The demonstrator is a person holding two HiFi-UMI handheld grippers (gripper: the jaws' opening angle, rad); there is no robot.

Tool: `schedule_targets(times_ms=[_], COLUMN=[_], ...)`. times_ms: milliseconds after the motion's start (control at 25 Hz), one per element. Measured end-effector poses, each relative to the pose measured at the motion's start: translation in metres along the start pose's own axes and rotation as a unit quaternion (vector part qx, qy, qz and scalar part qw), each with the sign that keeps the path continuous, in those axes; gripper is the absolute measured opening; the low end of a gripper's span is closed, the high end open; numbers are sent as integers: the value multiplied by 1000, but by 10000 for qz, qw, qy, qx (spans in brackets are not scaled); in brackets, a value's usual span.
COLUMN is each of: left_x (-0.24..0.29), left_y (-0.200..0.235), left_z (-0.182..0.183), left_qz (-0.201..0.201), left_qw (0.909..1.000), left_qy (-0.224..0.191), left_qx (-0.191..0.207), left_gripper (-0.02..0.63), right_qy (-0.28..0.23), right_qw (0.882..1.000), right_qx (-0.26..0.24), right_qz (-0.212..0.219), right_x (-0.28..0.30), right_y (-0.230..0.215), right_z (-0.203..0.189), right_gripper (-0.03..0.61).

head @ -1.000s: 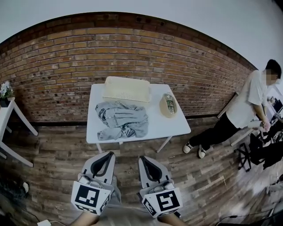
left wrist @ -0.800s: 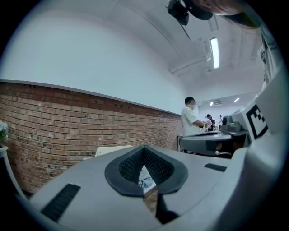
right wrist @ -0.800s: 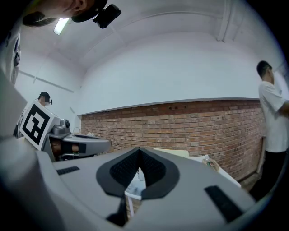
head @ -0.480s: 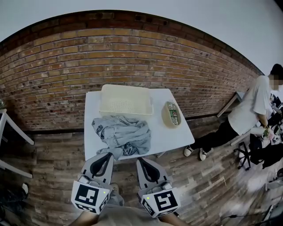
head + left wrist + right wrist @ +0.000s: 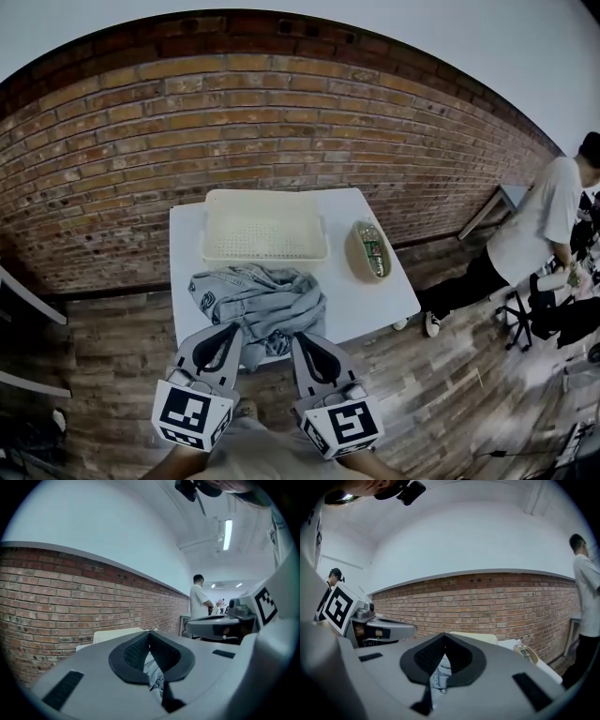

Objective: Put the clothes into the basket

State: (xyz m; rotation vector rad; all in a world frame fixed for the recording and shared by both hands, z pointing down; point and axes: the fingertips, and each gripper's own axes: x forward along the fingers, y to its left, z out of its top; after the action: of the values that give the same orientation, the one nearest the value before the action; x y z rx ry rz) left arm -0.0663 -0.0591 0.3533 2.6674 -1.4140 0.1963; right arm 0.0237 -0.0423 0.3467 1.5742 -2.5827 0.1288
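Observation:
A crumpled grey pile of clothes point(image 5: 262, 302) lies on the near half of a white table point(image 5: 375, 302). Behind it stands a cream perforated basket point(image 5: 265, 225) with nothing in it. My left gripper point(image 5: 233, 327) and right gripper point(image 5: 300, 337) are side by side at the table's near edge, their tips just short of the clothes. Both are shut and hold nothing. In the left gripper view the clothes point(image 5: 153, 668) show through the gap behind the shut jaws, with the basket point(image 5: 117, 635) beyond. The right gripper view shows the clothes point(image 5: 439, 675) and basket point(image 5: 480, 637) the same way.
A shallow wooden bowl holding a bottle point(image 5: 368, 250) sits on the table's right side. A brick wall point(image 5: 141, 141) runs close behind the table. A person point(image 5: 548, 230) stands at the far right by other furniture. The floor is wooden planks point(image 5: 450, 366).
Both grippers and my viewpoint have come forward to the table. The clothes, far ahead a second ago, now lie right in front of the fingertips. Jaws stayed shut.

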Motion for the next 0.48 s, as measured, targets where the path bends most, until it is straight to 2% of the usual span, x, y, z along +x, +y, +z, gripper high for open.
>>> schedule_targets(times_ms=[480], left_x=[27], left_y=[32], left_z=[-14], left_qz=[-35], left_qw=[9997], left_qy=[219], left_qx=[-112], left_gripper=[8], right_qy=[167], right_qw=[9996], right_qx=[114], right_qz=[-189], right_x=[33], right_y=[-22], right_z=[-14], right_gripper=[6])
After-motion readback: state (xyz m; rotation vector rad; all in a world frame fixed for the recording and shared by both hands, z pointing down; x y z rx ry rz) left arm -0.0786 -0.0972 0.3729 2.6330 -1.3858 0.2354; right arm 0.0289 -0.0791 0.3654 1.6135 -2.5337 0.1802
